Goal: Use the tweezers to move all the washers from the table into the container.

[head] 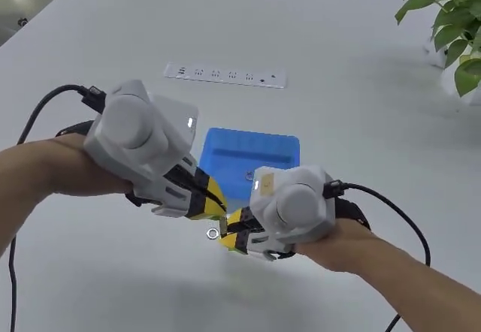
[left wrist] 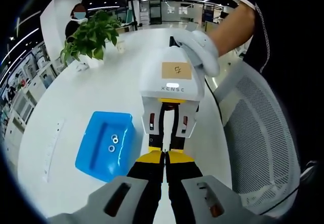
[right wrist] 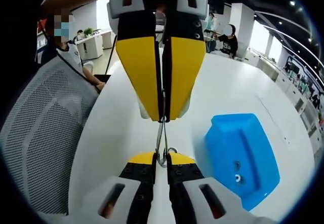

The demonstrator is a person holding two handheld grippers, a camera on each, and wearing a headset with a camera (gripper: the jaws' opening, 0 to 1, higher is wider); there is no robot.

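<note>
The two grippers meet tip to tip just in front of the blue container (head: 252,152). My left gripper (head: 218,206) (left wrist: 164,155) is shut on one end of the thin metal tweezers (right wrist: 162,133). My right gripper (head: 230,228) (right wrist: 162,159) is shut on the other end. A steel washer (head: 213,233) (right wrist: 172,150) lies on the white table beside the right gripper's yellow tips, close to the tweezers. The blue container (left wrist: 91,153) (right wrist: 253,133) holds two washers (left wrist: 113,143) (right wrist: 237,172).
A white power strip (head: 225,75) lies behind the container. A potted plant (head: 451,24) (left wrist: 91,36) stands at the table's far right corner. A grey mesh chair (left wrist: 263,133) (right wrist: 45,133) is at the near edge. Cables trail from both grippers.
</note>
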